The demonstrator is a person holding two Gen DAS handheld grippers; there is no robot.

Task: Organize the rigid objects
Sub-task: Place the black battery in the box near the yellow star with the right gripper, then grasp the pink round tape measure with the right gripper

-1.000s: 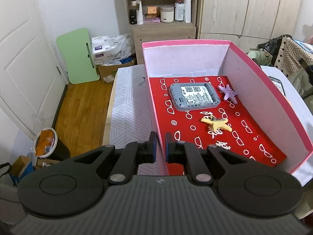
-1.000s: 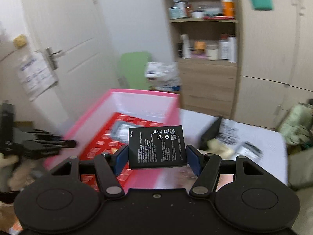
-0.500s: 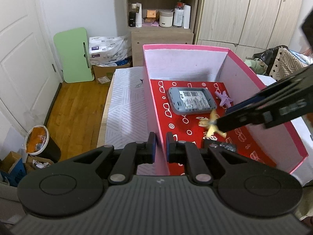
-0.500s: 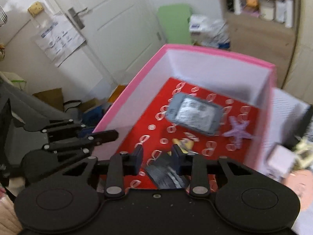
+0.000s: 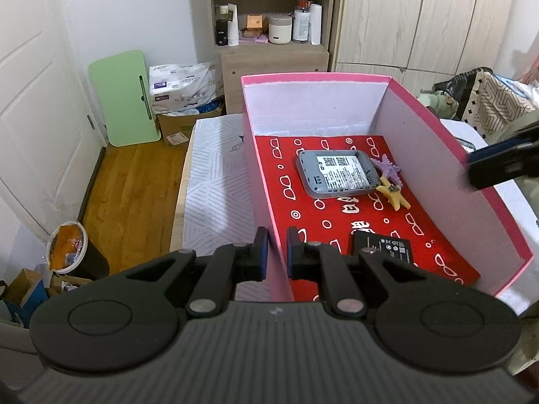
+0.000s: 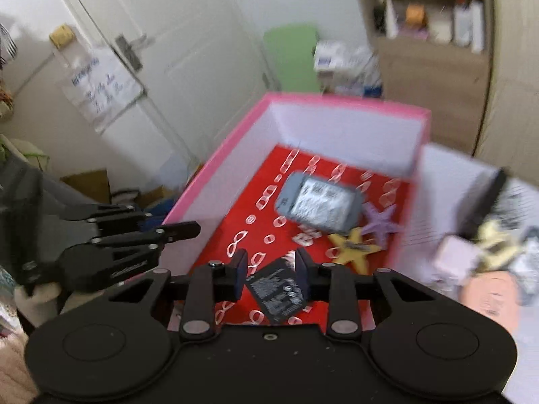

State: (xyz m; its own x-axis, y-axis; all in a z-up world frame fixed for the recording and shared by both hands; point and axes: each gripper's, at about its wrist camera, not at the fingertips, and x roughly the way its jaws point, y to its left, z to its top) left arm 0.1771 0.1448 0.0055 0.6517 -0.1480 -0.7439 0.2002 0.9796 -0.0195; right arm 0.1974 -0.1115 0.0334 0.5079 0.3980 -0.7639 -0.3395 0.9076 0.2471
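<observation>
Left wrist view: left gripper point(image 5: 273, 249) pinched pink box point(image 5: 505, 212) near-left wall; right gripper point(image 6: 271, 269) spread, nothing held; battery point(image 5: 384, 247) lay near.

QR codes and fine print too small to read mark the grey device point(image 5: 337, 177) label; the black battery point(image 5: 387, 247) carries illegible symbols.
</observation>
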